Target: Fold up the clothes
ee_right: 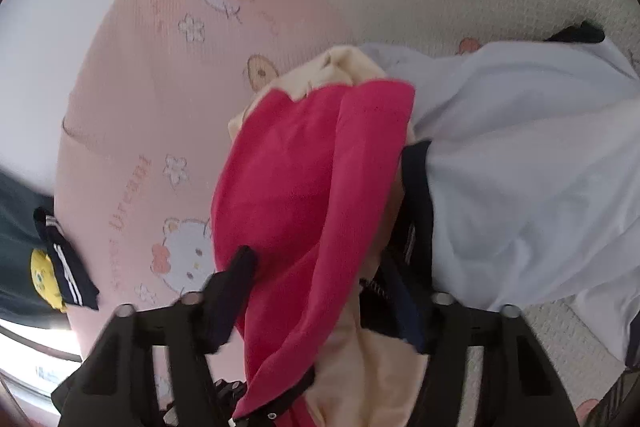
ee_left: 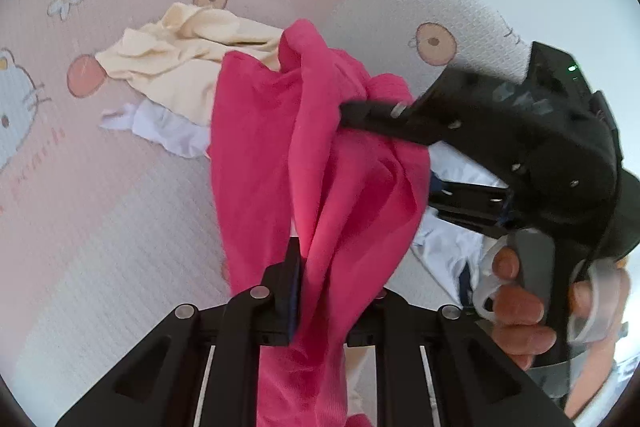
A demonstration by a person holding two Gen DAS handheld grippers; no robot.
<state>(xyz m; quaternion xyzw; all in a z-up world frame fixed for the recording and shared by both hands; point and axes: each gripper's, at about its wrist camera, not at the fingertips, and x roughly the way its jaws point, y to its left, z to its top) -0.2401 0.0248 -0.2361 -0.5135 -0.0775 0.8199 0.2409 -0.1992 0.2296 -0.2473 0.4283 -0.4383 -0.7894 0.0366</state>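
**Pink garment held between two grippers, running from near to far**

Nearest to the left wrist camera, the left gripper (ee_left: 316, 287) is clenched on the pink garment (ee_left: 280, 131). The cloth passes between its two fingers, and one finger (ee_left: 290, 291) presses against the fold while the other is hidden behind the fabric. From this grip the garment goes up and away from the camera, so its long axis lies almost straight ahead of the left gripper.

Further along the same cloth, the right gripper (ee_left: 352, 113) comes in from the right side, held by a hand (ee_left: 520, 307). Its tip sits on a bunched part of the pink garment. In the right wrist view the right gripper (ee_right: 320, 267) has the pink garment (ee_right: 304, 187) draped between and over its fingers; the jaws stand a little apart and a grip looks likely, but I cannot tell if the pads really press.

In my judgement the left gripper holds the near end and the right one a point farther up, so the next move depends on pulling these two points apart along the axis to spread the cloth.

Behind the pink garment lie a cream garment (ee_left: 180, 55) and a white garment (ee_left: 168, 129), both on the pink printed sheet (ee_left: 100, 227). A light blue garment (ee_right: 520, 167) lies just beside, to the right.
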